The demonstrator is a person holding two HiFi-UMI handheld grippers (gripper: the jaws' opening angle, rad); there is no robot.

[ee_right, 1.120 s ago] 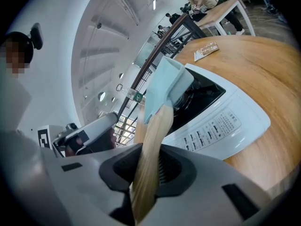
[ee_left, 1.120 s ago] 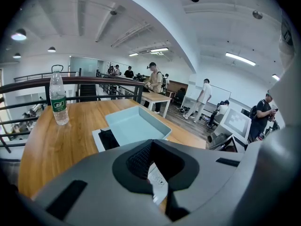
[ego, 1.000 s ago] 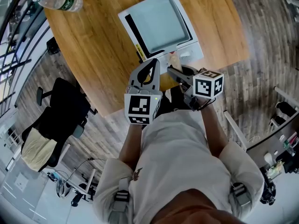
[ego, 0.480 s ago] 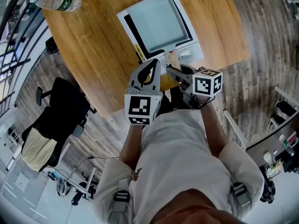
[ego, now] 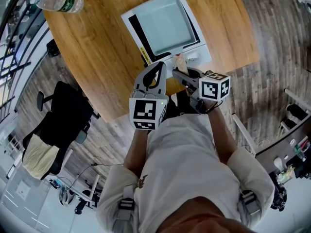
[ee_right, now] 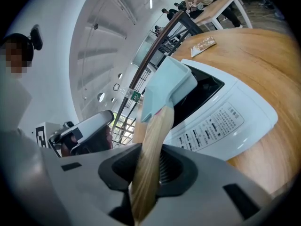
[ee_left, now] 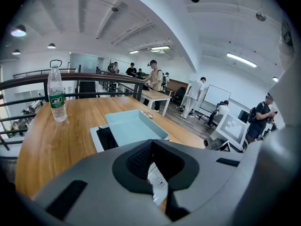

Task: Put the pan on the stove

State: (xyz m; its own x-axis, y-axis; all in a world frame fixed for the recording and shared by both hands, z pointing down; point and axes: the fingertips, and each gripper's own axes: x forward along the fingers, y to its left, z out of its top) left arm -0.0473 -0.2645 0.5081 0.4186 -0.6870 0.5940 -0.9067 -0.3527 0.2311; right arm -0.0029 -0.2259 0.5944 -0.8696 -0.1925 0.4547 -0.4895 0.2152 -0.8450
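Observation:
A pale blue square pan (ego: 165, 23) sits on the white stove (ego: 194, 57) on the wooden table. Its light wooden handle (ee_right: 150, 159) points toward me and lies between the jaws of my right gripper (ego: 177, 73), whose jaws are opening while the pads still touch it. In the right gripper view the pan (ee_right: 167, 86) rests over the stove's dark top (ee_right: 207, 86). My left gripper (ego: 158, 67) hovers shut and empty over the table edge just left of the handle. From the left gripper view, the pan (ee_left: 134, 126) and stove (ee_left: 104, 138) lie straight ahead.
A water bottle (ego: 60, 1) lies at the table's far left corner, and it appears again as the bottle (ee_left: 56, 95) in the left gripper view. A small packet (ee_right: 203, 46) lies on the table beyond the stove. A black chair (ego: 68, 115) stands on the floor to my left.
Almost nothing differs. The right gripper has edged very slightly up toward the stove; the pan and left gripper stay where they were.

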